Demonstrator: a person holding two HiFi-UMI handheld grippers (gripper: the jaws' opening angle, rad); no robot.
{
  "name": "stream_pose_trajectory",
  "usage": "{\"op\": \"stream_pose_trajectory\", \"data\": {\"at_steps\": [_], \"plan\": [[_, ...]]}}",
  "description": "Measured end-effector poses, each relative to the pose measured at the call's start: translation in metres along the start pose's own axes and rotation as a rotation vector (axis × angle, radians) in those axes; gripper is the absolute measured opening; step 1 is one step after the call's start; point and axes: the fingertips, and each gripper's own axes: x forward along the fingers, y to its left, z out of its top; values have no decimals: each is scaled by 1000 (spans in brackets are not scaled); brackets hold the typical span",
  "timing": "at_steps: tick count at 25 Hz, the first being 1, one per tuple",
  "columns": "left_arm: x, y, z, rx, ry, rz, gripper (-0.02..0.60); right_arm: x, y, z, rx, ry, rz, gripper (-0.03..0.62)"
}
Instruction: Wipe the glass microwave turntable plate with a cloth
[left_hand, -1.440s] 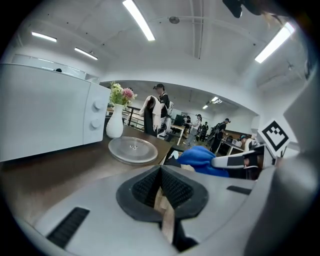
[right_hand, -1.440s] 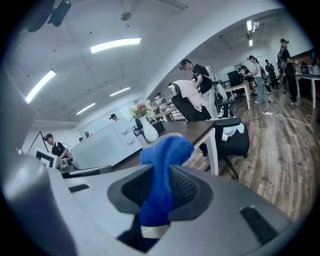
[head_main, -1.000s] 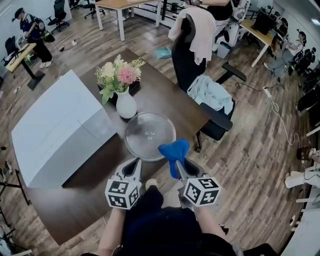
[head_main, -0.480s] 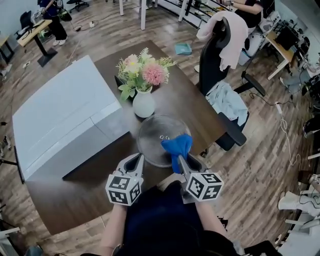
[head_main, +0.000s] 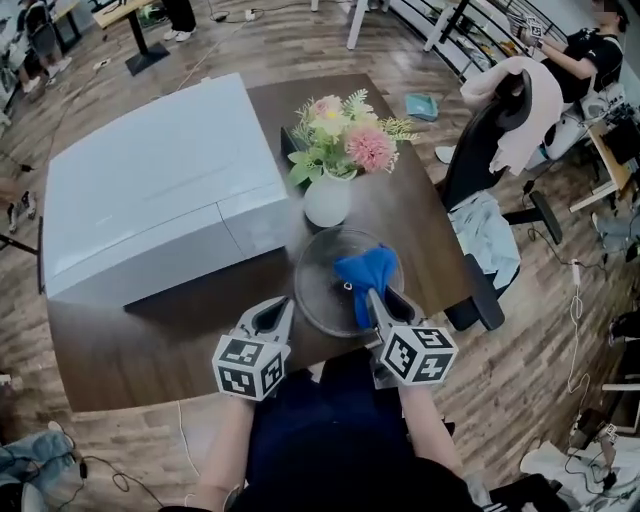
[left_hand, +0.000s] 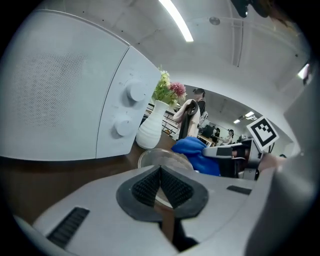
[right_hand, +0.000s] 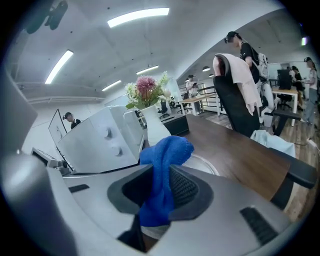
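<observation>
The round glass turntable plate (head_main: 318, 290) lies flat on the dark wooden table, just in front of the white vase. My right gripper (head_main: 374, 294) is shut on a blue cloth (head_main: 364, 272), which bunches over the plate's right half. In the right gripper view the cloth (right_hand: 162, 170) sticks up between the jaws, with the plate's rim (right_hand: 207, 164) behind it. My left gripper (head_main: 282, 313) hovers at the plate's near left edge, shut and empty. Its own view shows the plate (left_hand: 160, 156) and the blue cloth (left_hand: 196, 152) ahead.
A white microwave (head_main: 150, 190) fills the table's left and back. A white vase of flowers (head_main: 328, 200) stands right behind the plate. An office chair (head_main: 490, 140) draped with clothes stands off the table's right edge. People work at desks farther off.
The head view has shifted, so the scene sits differently in frame. The blue cloth in my right gripper has moved from the plate's near rim onto the plate's right half.
</observation>
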Motion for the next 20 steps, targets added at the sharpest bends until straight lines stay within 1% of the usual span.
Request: {"op": "stream_pose_trajectory", "data": {"at_steps": [7,13,20], "plan": [[15,4,-19,-144,23,115,3,23,-7,-1,-72,104,131,84],[26,7,-32,-276,37,182,5,30,-4,-7,-140,183,244,84],[31,14,-49,-361,71,261,5,34,-11,-3,-158,221,293,84]]}}
